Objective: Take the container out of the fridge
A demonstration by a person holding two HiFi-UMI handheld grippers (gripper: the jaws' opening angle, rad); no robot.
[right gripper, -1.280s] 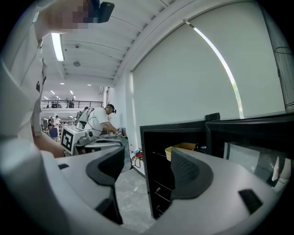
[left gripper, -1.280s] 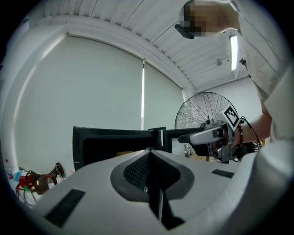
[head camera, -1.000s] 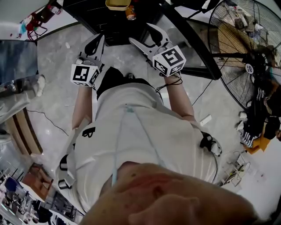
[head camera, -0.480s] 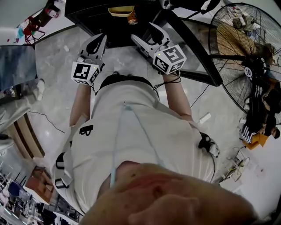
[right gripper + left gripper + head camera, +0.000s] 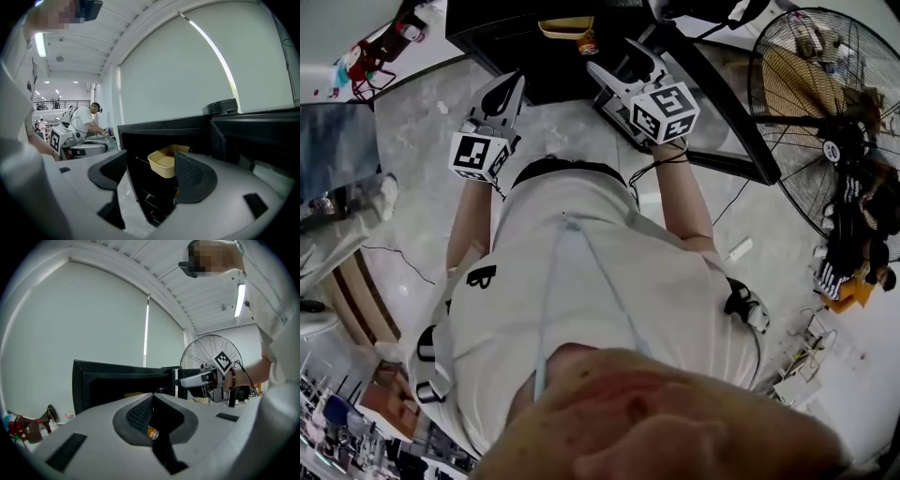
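A small black fridge [image 5: 534, 47] stands open on the floor ahead of me, its door [image 5: 712, 89] swung to the right. Inside, a shallow yellow container [image 5: 565, 26] sits on a wire shelf, with an orange can [image 5: 588, 43] beside it. My right gripper [image 5: 615, 60] is open at the fridge mouth. In the right gripper view the yellow container [image 5: 165, 161] shows between the parted fingers, apart from them. My left gripper [image 5: 510, 86] is shut on nothing, just left of the opening. The can [image 5: 153, 432] peeks through its pads.
A large standing fan [image 5: 820, 103] is close on the right, past the fridge door. A person's legs [image 5: 337, 197] stand at the left. Cables trail over the grey floor [image 5: 422, 216]. Other people [image 5: 86, 119] work far behind in the right gripper view.
Both grippers have moved forward toward the fridge. The right gripper has come up to the opening; its fingers stay apart. The left stays shut.
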